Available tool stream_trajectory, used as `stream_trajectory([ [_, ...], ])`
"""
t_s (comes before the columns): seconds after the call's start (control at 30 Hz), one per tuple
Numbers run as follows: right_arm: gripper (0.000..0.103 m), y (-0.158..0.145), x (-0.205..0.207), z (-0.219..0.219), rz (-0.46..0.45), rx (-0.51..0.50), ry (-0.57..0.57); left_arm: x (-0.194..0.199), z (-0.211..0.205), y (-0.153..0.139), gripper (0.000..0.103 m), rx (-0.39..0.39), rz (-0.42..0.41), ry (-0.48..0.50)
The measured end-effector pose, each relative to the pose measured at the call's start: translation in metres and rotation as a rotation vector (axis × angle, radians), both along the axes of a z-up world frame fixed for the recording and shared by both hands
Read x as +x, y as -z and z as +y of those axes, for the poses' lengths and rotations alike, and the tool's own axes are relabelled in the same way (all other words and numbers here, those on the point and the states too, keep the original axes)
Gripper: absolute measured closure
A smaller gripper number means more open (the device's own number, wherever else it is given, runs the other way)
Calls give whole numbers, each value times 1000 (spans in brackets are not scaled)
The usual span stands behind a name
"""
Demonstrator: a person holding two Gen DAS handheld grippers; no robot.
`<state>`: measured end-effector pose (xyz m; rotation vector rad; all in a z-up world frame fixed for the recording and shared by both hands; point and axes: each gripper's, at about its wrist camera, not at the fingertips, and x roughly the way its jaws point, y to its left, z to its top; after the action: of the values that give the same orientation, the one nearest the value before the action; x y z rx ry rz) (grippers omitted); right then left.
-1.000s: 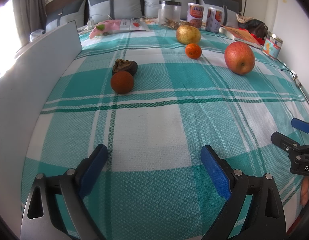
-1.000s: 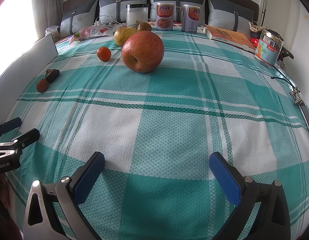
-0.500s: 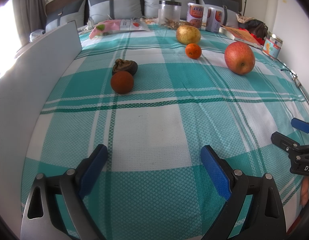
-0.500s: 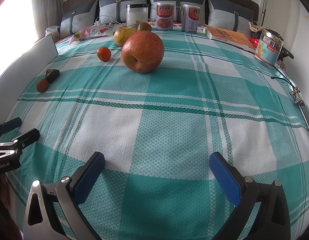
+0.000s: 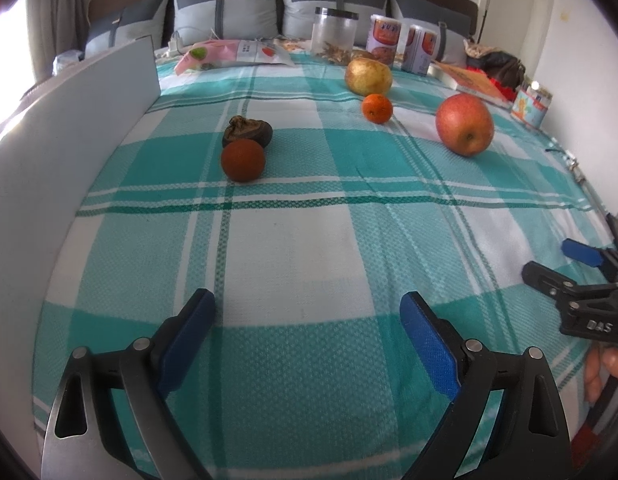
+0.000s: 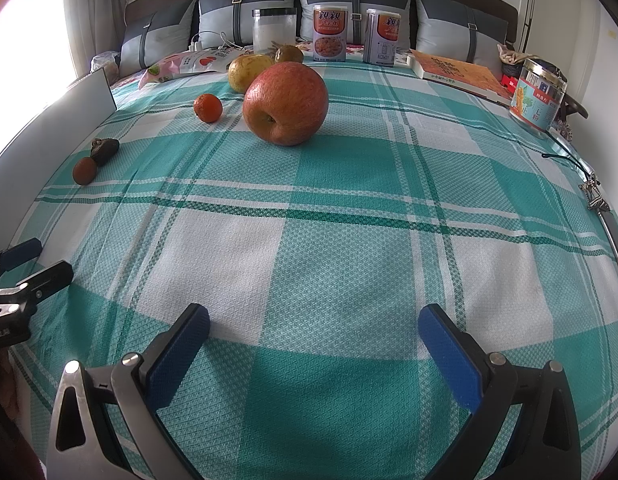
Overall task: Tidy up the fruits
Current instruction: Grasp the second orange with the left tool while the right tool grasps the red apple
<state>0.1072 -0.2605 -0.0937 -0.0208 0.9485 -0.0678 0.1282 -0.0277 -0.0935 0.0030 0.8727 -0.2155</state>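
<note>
Fruits lie spread on a teal plaid bedspread (image 5: 309, 248). A big red apple (image 5: 464, 124) (image 6: 285, 103) sits right of centre, a small mandarin (image 5: 377, 108) (image 6: 207, 108) and a yellow pear (image 5: 368, 76) (image 6: 249, 70) behind it. A rusty-red round fruit (image 5: 243, 160) (image 6: 84, 171) touches a dark shrivelled fruit (image 5: 247, 132) (image 6: 104, 149) at the left. My left gripper (image 5: 307, 320) hangs open over bare cloth, far short of the fruits. My right gripper (image 6: 314, 330) (image 5: 557, 264) is open too, nothing between its blue pads.
A grey board (image 5: 69, 128) walls the bed's left side. At the back stand a clear jar (image 5: 335, 32), two cans (image 6: 329, 34), a snack bag (image 5: 233, 54), a book (image 6: 457, 70) and pillows. A labelled jar (image 6: 539, 94) and a cable (image 6: 589, 184) lie at the right edge.
The left wrist view has tipped up a little, so the fruits sit slightly lower in it. The right gripper and all fruits have stayed where they were.
</note>
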Motion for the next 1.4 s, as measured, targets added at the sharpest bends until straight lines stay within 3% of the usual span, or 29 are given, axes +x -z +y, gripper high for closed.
stream_trajectory([
  [0.13,0,0,0,0,0,0,0,14,16,-7,8,-76,45,-24],
  [0.3,0,0,0,0,0,0,0,69,29,-25,9,-78,64,-103],
  [0.47,0,0,0,0,0,0,0,111,25,-16,13,-25,74,-128],
  [0.5,0,0,0,0,0,0,0,115,23,-13,19,-8,67,-136],
  [0.57,0,0,0,0,0,0,0,118,20,-10,63,2,67,-113],
  [0.6,0,0,0,0,0,0,0,119,17,-7,71,19,79,-88],
  [0.67,0,0,0,0,0,0,0,110,17,-10,72,49,45,-73],
  [0.73,0,0,0,0,0,0,0,95,20,-12,72,14,39,-47],
  [0.9,0,0,0,0,0,0,0,45,30,-15,72,-37,41,50],
  [1.03,0,0,0,0,0,0,0,25,26,-6,67,9,27,69],
  [1.2,0,1,1,-1,0,2,0,19,11,0,34,73,-16,97],
  [1.27,0,0,0,0,0,3,-1,20,8,1,12,140,-24,48],
  [1.4,0,-1,-2,1,-1,2,0,27,22,3,9,79,15,-3],
])
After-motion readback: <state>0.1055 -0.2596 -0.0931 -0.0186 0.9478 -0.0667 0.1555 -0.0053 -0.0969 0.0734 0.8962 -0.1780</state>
